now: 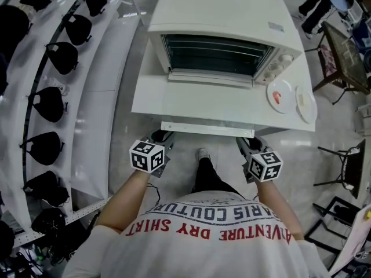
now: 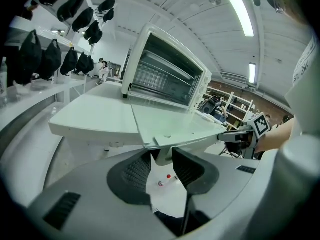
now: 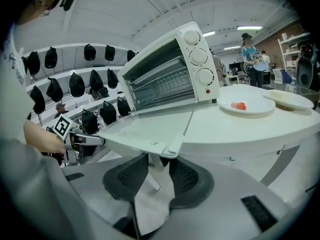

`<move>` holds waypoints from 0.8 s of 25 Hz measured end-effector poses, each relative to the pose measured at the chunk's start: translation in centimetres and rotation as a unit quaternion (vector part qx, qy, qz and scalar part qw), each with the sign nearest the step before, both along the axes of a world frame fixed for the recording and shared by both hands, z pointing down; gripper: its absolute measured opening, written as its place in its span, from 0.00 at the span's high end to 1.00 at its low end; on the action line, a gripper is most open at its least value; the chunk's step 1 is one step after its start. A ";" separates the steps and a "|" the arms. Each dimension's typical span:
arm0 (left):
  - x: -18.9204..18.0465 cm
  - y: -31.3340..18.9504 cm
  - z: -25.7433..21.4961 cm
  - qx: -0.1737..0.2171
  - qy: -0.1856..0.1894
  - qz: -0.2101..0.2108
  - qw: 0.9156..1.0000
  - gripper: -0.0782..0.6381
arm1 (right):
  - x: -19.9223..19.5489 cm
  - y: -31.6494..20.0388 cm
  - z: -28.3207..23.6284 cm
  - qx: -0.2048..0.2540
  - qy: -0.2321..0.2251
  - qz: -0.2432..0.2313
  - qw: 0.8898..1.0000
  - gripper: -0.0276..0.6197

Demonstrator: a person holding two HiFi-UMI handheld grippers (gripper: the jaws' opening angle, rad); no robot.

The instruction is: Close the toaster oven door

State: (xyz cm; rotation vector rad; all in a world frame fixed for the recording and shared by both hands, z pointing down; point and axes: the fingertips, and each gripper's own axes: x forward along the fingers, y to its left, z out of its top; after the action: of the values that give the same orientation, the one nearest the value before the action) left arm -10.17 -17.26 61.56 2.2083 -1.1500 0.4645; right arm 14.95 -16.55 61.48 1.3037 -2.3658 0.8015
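Note:
A white toaster oven (image 1: pixel 220 16) stands on a white table (image 1: pixel 148 97). Its door (image 1: pixel 208 100) lies open and flat, reaching toward me, with the handle bar (image 1: pixel 207 128) along its near edge. My left gripper (image 1: pixel 162 136) is at the bar's left end and my right gripper (image 1: pixel 250 142) at its right end. In the left gripper view the pads of the left gripper (image 2: pixel 161 159) close round the handle's mount (image 2: pixel 161 145) under the door edge. The right gripper (image 3: pixel 159 165) holds the other mount (image 3: pixel 167 148) the same way.
Two white plates sit right of the oven, one (image 1: pixel 280 94) with a red morsel, the other (image 1: pixel 306 104) beside it. Curved shelves with black caps (image 1: pixel 49 103) run along the left. Dark chairs and stands (image 1: pixel 342 57) are at the right. My shoe (image 1: pixel 203 154) is below the door.

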 end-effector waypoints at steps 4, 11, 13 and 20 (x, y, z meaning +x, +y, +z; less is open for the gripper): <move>0.0 0.3 -1.5 0.000 0.018 -0.010 1.000 0.68 | 0.1 0.3 -1.5 0.002 -0.010 0.009 1.000 0.75; -0.3 0.2 -4.4 0.012 0.026 -0.018 0.999 0.68 | 0.0 0.2 -4.3 0.016 -0.023 0.019 0.999 0.75; -0.2 0.1 -5.4 0.016 0.028 -0.024 0.999 0.68 | 0.0 0.1 -5.2 0.022 -0.030 0.022 0.999 0.75; -0.1 -0.5 -9.0 0.043 0.027 -0.034 0.998 0.68 | 0.4 -0.4 -8.6 0.037 -0.069 0.035 0.996 0.75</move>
State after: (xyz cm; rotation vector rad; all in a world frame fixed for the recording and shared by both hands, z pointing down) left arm -10.23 -17.72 52.61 2.2329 -1.2328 0.3297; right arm 15.38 -16.92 52.84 1.4115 -2.4902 0.8572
